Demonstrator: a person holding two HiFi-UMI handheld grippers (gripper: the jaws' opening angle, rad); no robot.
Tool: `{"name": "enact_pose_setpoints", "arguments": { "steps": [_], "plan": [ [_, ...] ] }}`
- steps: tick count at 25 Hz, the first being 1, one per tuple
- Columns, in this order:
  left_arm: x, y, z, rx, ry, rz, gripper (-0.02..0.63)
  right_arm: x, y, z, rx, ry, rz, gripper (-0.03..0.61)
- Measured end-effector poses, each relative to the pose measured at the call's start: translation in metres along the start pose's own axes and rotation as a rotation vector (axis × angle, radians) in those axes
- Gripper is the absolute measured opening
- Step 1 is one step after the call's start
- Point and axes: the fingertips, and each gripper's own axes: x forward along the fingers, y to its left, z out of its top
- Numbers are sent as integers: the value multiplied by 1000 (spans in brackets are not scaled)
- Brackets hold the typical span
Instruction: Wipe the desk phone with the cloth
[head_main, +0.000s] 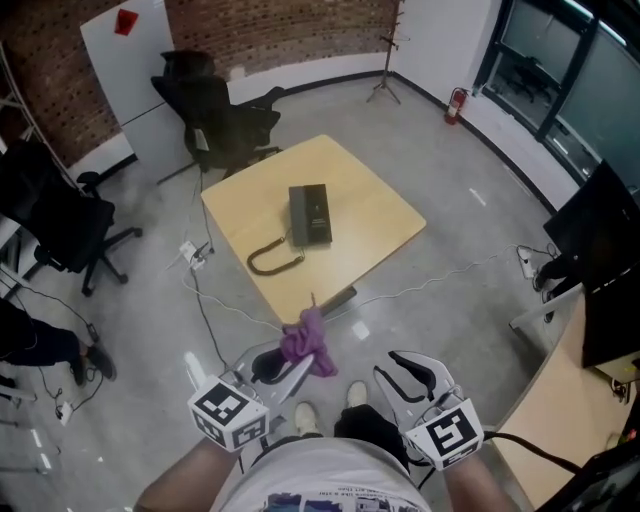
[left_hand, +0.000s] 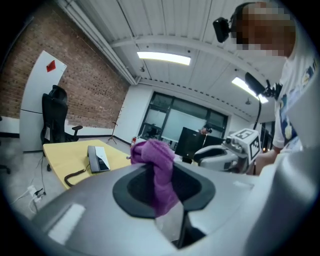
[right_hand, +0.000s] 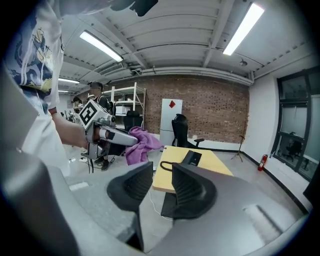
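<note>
Cloth (head_main: 307, 340) clamped in left claw (head_main: 290, 362); right claw (right_hand: 162, 176) spread, empty

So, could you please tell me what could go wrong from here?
The purple cloth hangs bunched from the left tongs, so it might slip out on the way. White floor cables lie between you and the yellow table: a possible trip. The desk phone has its coiled cord near the table's edge; wiping could snag it and drag the phone.
</note>
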Motion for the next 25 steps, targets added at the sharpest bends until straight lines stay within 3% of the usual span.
{"name": "enact_pose_setpoints", "arguments": {
  "steps": [6, 19, 25],
  "plan": [
    [43, 50, 10, 5, 16, 65, 94, 50, -41, 2, 14, 4, 65, 121],
    [173, 186, 36, -43, 120, 265, 92, 163, -187, 8, -68, 20, 267, 121],
    [208, 236, 28, -41, 183, 346, 91, 201, -221, 2, -67, 29, 338, 121]
  ]
}}
